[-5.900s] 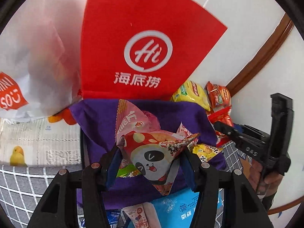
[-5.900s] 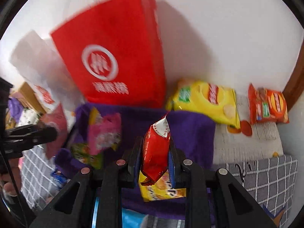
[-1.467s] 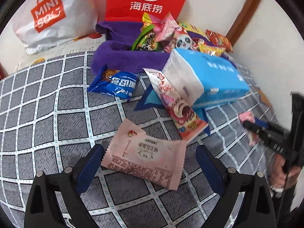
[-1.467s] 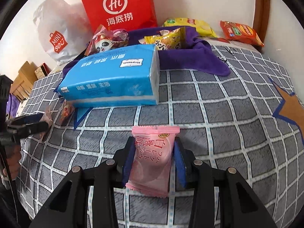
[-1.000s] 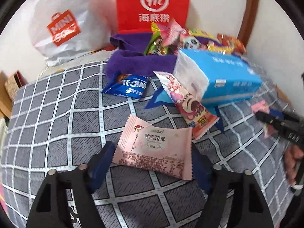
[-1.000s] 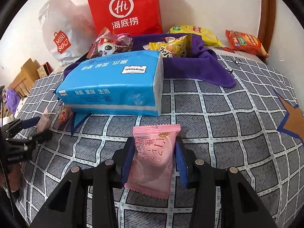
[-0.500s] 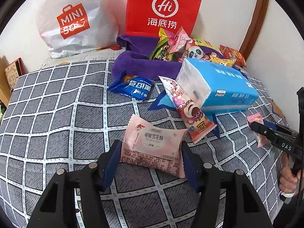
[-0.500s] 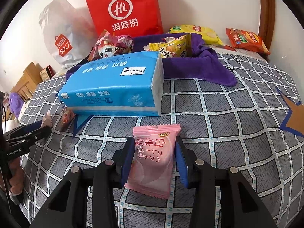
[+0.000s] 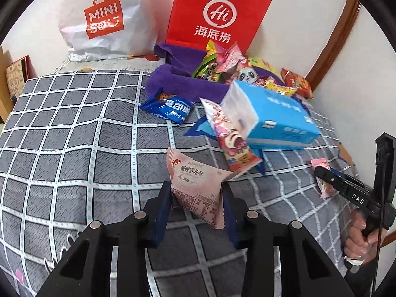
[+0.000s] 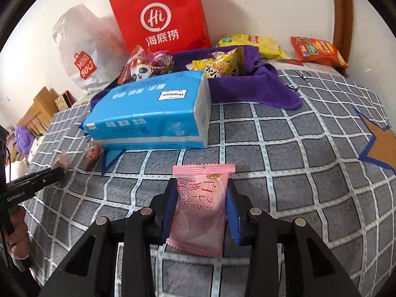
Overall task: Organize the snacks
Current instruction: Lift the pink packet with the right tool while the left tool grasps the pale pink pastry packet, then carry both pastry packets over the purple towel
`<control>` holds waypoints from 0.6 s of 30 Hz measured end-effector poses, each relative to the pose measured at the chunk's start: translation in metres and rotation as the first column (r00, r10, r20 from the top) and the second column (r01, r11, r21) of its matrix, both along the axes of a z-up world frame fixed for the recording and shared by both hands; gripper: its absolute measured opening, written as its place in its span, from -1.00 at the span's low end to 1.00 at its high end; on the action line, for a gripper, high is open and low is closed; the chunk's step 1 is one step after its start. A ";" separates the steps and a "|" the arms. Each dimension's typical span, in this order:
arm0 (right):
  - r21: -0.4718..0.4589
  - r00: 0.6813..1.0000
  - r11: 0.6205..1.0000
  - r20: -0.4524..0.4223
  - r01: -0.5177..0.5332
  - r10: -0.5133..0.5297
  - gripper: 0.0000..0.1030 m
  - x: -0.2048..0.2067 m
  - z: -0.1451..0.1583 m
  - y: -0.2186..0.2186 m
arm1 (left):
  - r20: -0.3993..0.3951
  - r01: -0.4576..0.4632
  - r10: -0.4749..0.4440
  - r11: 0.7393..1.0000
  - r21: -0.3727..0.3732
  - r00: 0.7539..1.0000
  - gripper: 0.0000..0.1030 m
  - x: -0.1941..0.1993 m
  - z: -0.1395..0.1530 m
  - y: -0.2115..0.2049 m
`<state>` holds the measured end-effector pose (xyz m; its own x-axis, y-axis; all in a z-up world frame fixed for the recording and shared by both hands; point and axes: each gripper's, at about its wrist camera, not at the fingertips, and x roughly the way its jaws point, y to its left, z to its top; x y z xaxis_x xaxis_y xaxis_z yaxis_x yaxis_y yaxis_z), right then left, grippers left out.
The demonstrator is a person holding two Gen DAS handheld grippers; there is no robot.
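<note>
gripping on both sides, mid-sort; left gripper (image 9: 196, 199) jaws just closed in, now pinching pale pink snowflake-crisp packet (image 9: 195, 185), packet tilted with its far end lifted off the grey checked bedspread (image 9: 74, 148); still loose on the bedspread, left to right: blue cookie packet (image 9: 168, 107), long pink bear packet (image 9: 231, 138) leaning against blue tissue pack (image 9: 277, 116); further back, purple cloth (image 9: 183, 84) already heaped with several snacks, red bag (image 9: 217, 17) and white bag (image 9: 106, 19) standing behind it; right gripper (image 10: 200, 208) jaws have just been closing a little, clamped on pink peach packet (image 10: 201, 205), held just above the bedspread; yellow chip bag (image 10: 252, 43) and orange chip bag (image 10: 318, 49) lying beyond the cloth by the wall; judged roughly half done: two packets in hand to carry over, at least two more loose, chip bags possibly too.
</note>
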<state>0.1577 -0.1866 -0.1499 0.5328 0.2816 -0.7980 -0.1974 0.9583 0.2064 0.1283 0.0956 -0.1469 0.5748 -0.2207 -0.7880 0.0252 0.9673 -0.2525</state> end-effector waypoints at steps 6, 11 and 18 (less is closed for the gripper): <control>0.007 0.998 1.000 0.059 0.010 -0.011 -0.28 -0.020 0.034 -0.003 | 0.036 0.027 -0.026 0.999 -0.040 0.999 -0.29 -0.009 0.028 -0.005; 0.008 0.995 1.000 0.097 0.005 -0.006 -0.28 -0.026 0.064 0.003 | 0.063 0.062 -0.059 0.996 -0.061 0.996 -0.29 -0.008 0.053 -0.013; 0.048 0.986 0.999 0.166 -0.025 0.017 -0.28 -0.018 0.103 0.013 | 0.076 0.084 -0.077 0.992 -0.091 0.994 -0.29 0.006 0.076 -0.017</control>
